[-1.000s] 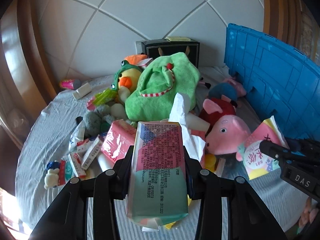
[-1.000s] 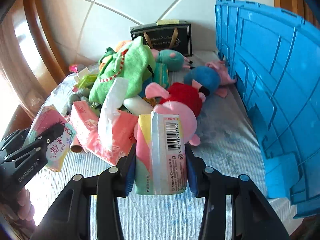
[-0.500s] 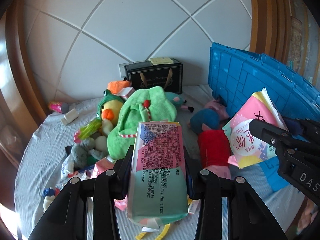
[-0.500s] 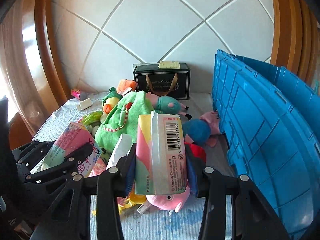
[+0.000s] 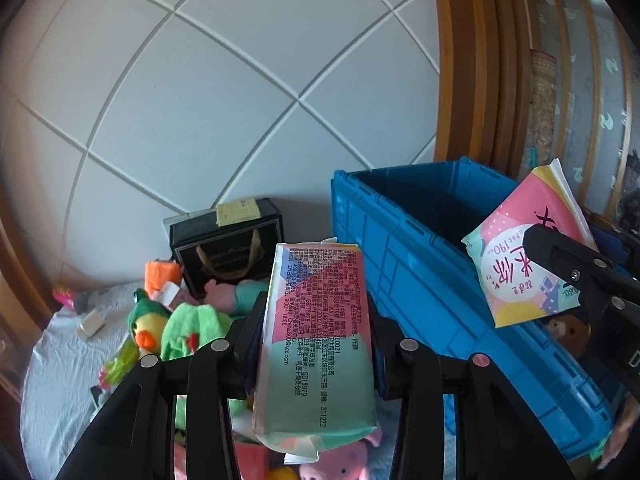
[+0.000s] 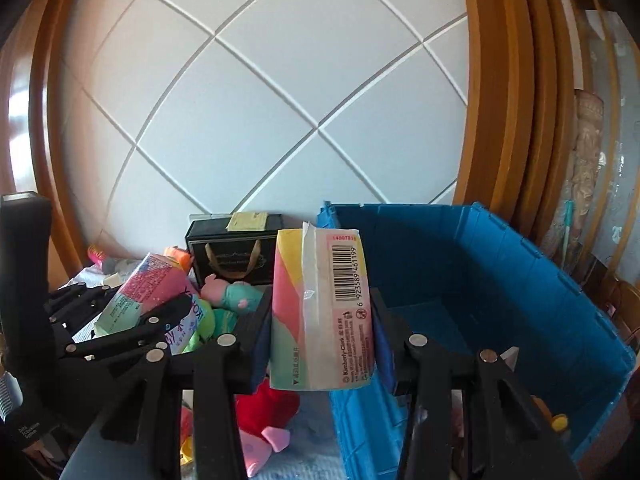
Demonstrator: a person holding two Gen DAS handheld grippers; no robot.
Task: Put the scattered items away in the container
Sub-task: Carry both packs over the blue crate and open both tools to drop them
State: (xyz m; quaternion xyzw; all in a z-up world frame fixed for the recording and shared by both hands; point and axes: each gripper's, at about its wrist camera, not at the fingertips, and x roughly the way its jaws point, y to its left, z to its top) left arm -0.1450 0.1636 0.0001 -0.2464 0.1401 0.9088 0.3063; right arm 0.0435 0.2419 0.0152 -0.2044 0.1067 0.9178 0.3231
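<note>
My left gripper [image 5: 316, 320] is shut on a pink and green tissue pack [image 5: 316, 344], held upright above the toy pile. My right gripper [image 6: 322, 320] is shut on a second tissue pack [image 6: 320, 312] with a barcode, raised just over the near left rim of the blue crate [image 6: 500, 272]. In the left wrist view the right gripper [image 5: 560, 268] and its pink pack [image 5: 520, 256] hang over the blue crate [image 5: 420, 280] on the right. The right wrist view shows the left gripper [image 6: 152, 316] with its pack [image 6: 148, 296] at the left.
A black gift box [image 5: 228, 248] stands against the white padded wall. Plush toys lie on the sheet: a duck [image 5: 146, 324], a green plush [image 5: 192, 328], a red and pink pig [image 6: 268, 412]. A brown plush [image 5: 568, 332] lies in the crate. Wooden frames border both sides.
Both grippers have risen with their tissue packs and swung right toward the blue crate. The crate's open inside now shows; the toy pile has dropped low in both views.
</note>
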